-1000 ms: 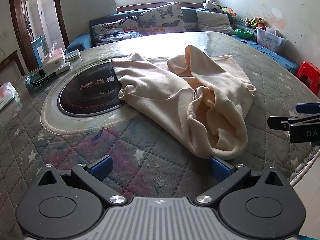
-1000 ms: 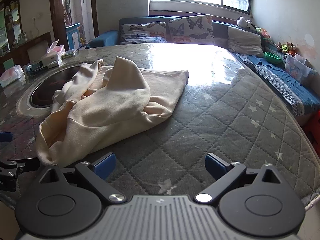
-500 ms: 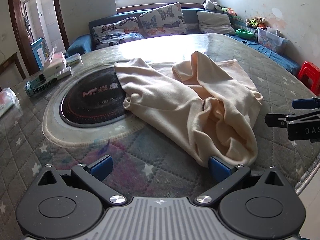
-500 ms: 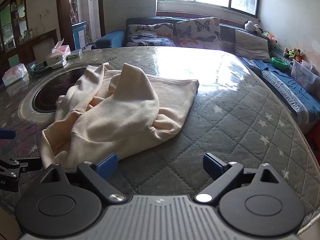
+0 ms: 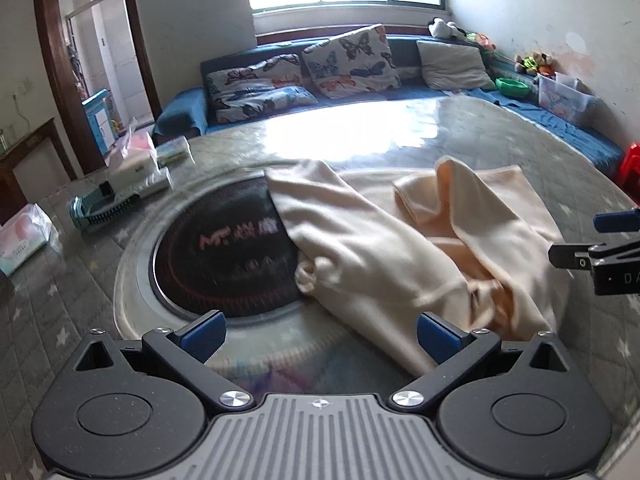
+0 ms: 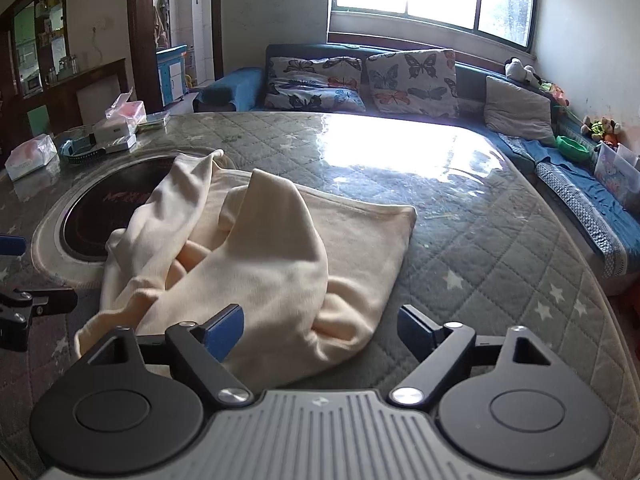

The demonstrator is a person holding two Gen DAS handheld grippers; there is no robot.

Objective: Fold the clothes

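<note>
The black left gripper with blue pads stands with jaws wide apart, gripping nothing. The matching right gripper has just been narrowing its jaws, pads pressing nothing.

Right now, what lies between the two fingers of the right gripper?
In the right wrist view, the near edge of the cream garment lies between the open right gripper's fingers, with quilted table cover beside it.

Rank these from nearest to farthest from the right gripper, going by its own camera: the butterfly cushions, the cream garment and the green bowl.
From the right gripper:
1. Cream garment, right in front, lying partly between the open fingers.
2. Green bowl, far right, on the blue bench.
3. Butterfly cushions, against the sofa back under the window.
</note>
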